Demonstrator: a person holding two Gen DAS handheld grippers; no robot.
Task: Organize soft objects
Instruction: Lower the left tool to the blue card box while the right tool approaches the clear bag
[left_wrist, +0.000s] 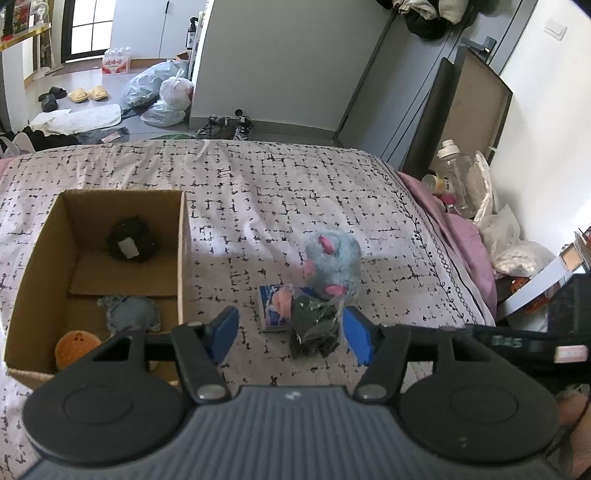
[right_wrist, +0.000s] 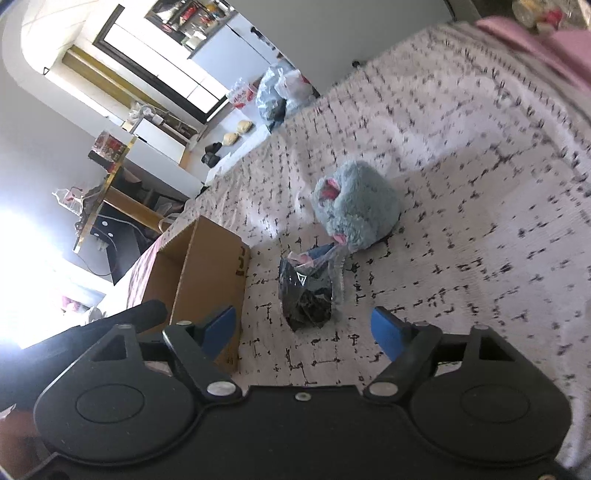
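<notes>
Bagged dark bundle (left_wrist: 316, 328) stands upright between left gripper (left_wrist: 291, 330) half-open, untouched.

Dark bundle in clear crinkled plastic (left_wrist: 314, 330) stands upright on my bedspread. Small blue-pink packet (left_wrist: 275, 308) lies flat just behind it, touching. Fluffy blue plush with pink ears (left_wrist: 334, 264) sits beyond. Cardboard box (left_wrist: 183, 258) holds black fuzzy piece (left_wrist: 133, 240), grey pad (left_wrist: 131, 314), orange ball (left_wrist: 75, 349)
</notes>
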